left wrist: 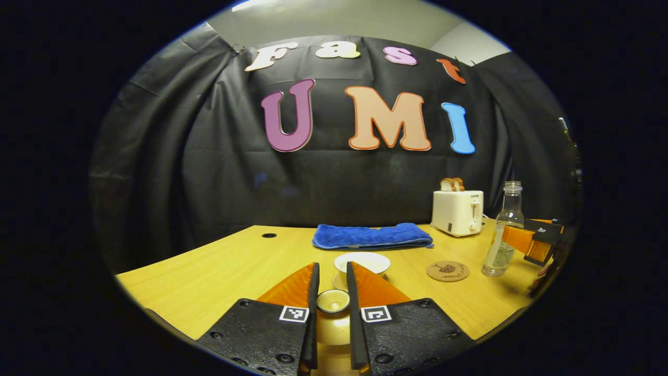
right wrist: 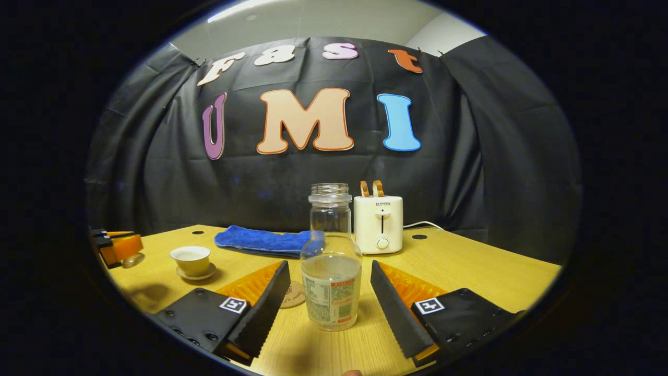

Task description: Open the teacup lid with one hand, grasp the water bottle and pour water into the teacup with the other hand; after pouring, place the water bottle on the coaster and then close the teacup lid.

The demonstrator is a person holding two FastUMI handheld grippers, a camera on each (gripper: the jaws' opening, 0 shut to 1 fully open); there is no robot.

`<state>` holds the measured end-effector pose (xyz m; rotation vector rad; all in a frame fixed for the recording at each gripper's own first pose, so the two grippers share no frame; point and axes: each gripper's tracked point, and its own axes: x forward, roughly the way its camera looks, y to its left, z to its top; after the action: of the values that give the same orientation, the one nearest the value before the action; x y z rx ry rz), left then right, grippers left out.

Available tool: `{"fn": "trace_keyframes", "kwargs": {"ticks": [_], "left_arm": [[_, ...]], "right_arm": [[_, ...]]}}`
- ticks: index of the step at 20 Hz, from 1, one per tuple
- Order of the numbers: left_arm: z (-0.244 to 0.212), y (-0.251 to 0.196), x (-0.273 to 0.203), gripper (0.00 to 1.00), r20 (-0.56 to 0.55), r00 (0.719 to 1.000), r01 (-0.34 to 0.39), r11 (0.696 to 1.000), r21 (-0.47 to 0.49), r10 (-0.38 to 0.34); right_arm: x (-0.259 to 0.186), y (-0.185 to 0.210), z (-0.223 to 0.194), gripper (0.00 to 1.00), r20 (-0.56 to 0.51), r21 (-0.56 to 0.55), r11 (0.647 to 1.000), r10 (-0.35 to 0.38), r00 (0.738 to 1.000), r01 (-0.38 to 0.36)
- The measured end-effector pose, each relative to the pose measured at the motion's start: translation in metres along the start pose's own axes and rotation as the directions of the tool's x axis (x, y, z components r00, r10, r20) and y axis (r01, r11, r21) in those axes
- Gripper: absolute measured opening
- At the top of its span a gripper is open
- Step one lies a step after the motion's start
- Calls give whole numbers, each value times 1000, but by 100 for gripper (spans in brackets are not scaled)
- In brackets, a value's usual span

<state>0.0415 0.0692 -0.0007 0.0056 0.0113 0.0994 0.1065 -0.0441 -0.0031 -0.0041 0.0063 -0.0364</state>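
Left tool (left wrist: 332,284) was clamped on the lid (left wrist: 333,301), held just in front of the open teacup (left wrist: 362,262). Right tool (right wrist: 330,292) stood spread wide around the water bottle (right wrist: 331,261), not touching; bottle stood on the bench (right wrist: 469,271), coaster (right wrist: 295,294) just beside it.

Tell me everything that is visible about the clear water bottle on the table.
The clear water bottle with a printed label stands upright on the yellow wooden table. It looks like glass or hard plastic, with a narrow threaded neck and an open mouth without a cap. Water fills roughly its lower half. The right gripper has its open jaws on either side of the bottle, not touching it. A round cork coaster lies just beside and behind it; the white toaster stands farther back.
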Motion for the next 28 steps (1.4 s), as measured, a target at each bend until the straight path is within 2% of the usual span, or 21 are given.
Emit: {"fn": "trace_keyframes", "kwargs": {"ticks": [2, 6, 8, 9, 10, 12, 13, 18, 22, 23, 25, 28], "left_arm": [[1, -7, -7, 22, 7, 1000, 25, 1000, 1, -25], [0, -4, -12, 22, 4, 1000, 27, 1000, -1, -27], [-1, -7, -12, 23, 4, 999, 37, 999, -1, -37], [-1, -8, -12, 22, 4, 999, 44, 999, -1, -44], [-1, -9, -13, 22, 5, 999, 50, 999, 0, -50], [0, -10, -15, 22, 6, 998, 60, 998, -1, -60], [0, -10, -15, 22, 6, 998, 61, 998, -1, -61], [-1, -10, -15, 23, 5, 998, 63, 998, -1, -63], [-1, -10, -16, 22, 4, 998, 68, 998, -1, -68], [0, -10, -15, 24, 4, 998, 69, 998, -1, -69], [-1, -6, -17, 22, 4, 998, 68, 998, -1, -68], [-1, 5, -19, 22, 3, 998, 56, 998, -2, -56]], "right_arm": [[11, 0, 0, 96, 3, 0, 1000, -7, 1000, 7], [28, 0, -1, 100, 7, -1, 1000, -17, 1000, 17], [41, -3, -1, 96, 7, 0, 999, -34, 999, 34], [47, -5, 0, 99, 5, 0, 999, -44, 999, 44], [50, -5, 0, 96, 5, 0, 999, -49, 999, 49], [50, 5, 1, 96, 7, 3, 1000, 1, 1000, -1], [49, 12, 0, 82, 2, -1, 999, 34, 999, -34], [45, 15, -2, 70, -6, -2, 998, 58, 998, -58], [44, 19, 0, 70, -7, -23, 998, 60, 998, -60], [44, 23, 1, 69, -11, -56, 996, 67, 998, -68], [47, 31, 3, 69, -18, -148, 985, 85, 996, -87], [56, 58, 19, 69, -10, -324, 937, 135, 991, -131]]}}
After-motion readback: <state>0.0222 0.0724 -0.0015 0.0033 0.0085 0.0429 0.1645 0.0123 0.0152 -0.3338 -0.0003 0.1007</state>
